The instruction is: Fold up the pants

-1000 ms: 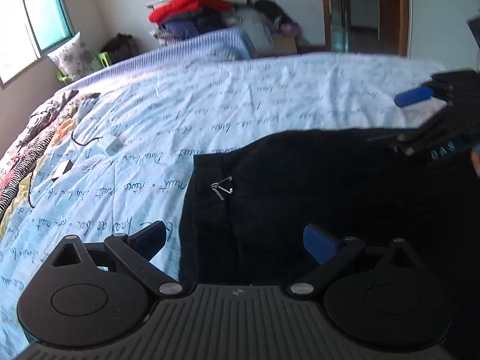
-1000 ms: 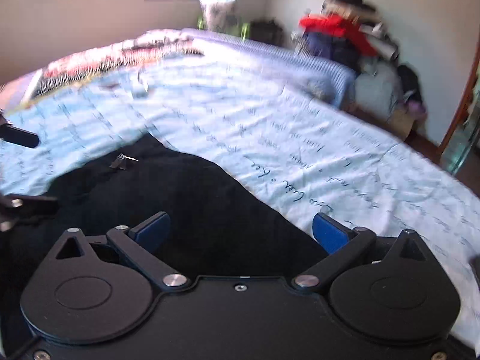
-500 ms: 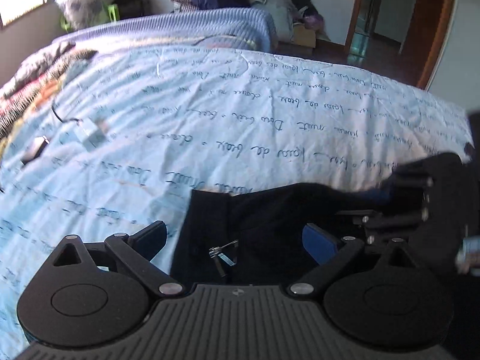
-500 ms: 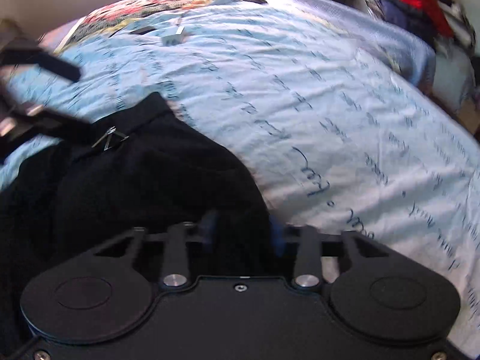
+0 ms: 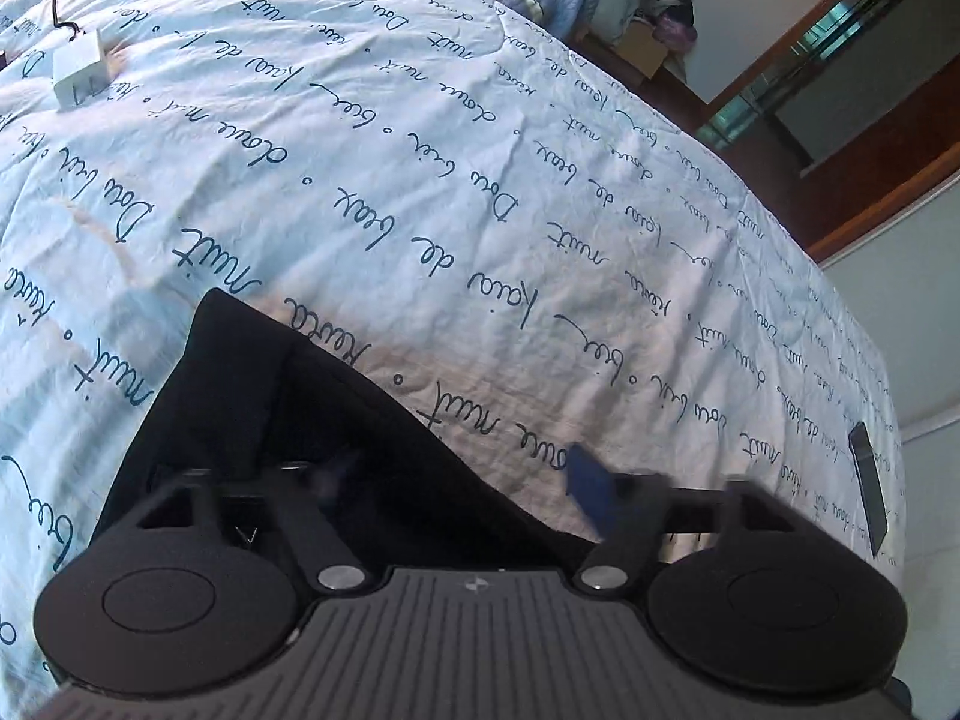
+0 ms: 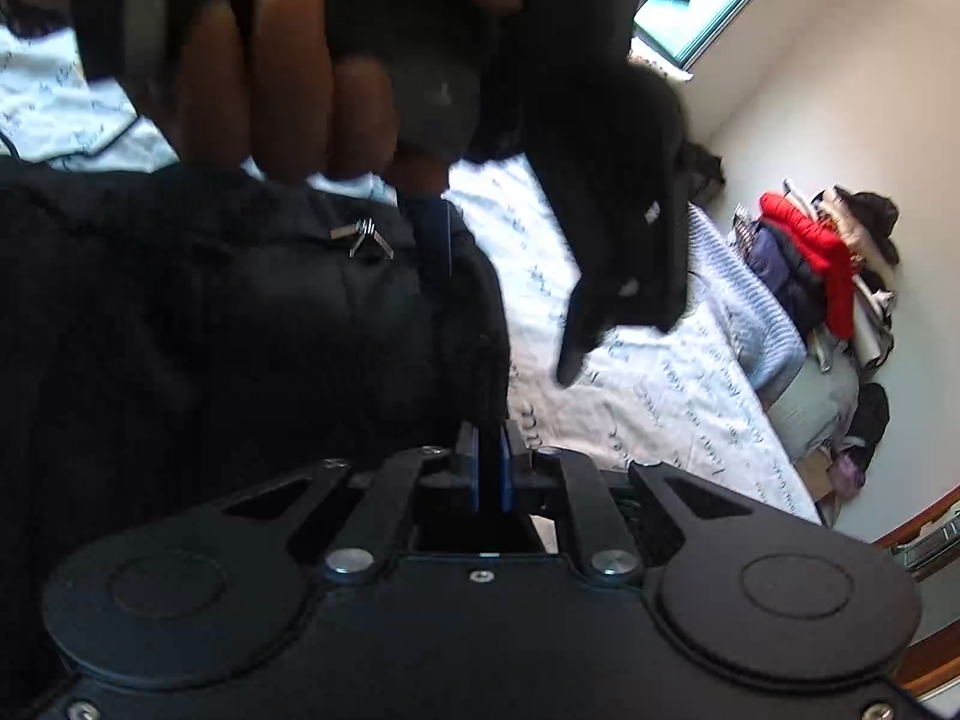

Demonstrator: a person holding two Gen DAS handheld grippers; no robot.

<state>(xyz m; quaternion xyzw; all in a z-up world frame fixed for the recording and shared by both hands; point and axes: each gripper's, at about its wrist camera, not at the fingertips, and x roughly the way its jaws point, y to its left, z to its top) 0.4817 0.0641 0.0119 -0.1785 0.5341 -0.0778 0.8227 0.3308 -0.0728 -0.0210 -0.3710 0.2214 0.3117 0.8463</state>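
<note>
Both grippers have dropped onto the black pants since a second ago, when they hovered with jaws wide above the bed, and both have rolled, so the room now sits tilted in each view. Jaws of the right gripper (image 6: pixel 491 468) have just been closing and now stand clenched on a fold of the pants (image 6: pixel 240 330), the blue pads pressed together with dark cloth pinched between them. Just ahead of those jaws and to their left, the metal clasp (image 6: pixel 366 237) lies on the waistband. Beyond it a hand (image 6: pixel 288 78) grips the other tool, whose blue finger (image 6: pixel 432 228) dips into the cloth right by the clasp.

Jaws of the left gripper (image 5: pixel 462 480) have also just been closing and stand part-way in. One blue pad (image 5: pixel 591 495) shows over the sheet (image 5: pixel 420 192) at the right; the other is blurred against the dark cloth. Pants lie between them, with a corner of the fabric (image 5: pixel 240 372) reaching ahead and left of the jaws, but whether the pads press on it I cannot tell. Far ahead and left, a white charger (image 5: pixel 78 69) rests on the sheet; far right, a dark phone (image 5: pixel 870 492) lies near the bed's edge.
</note>
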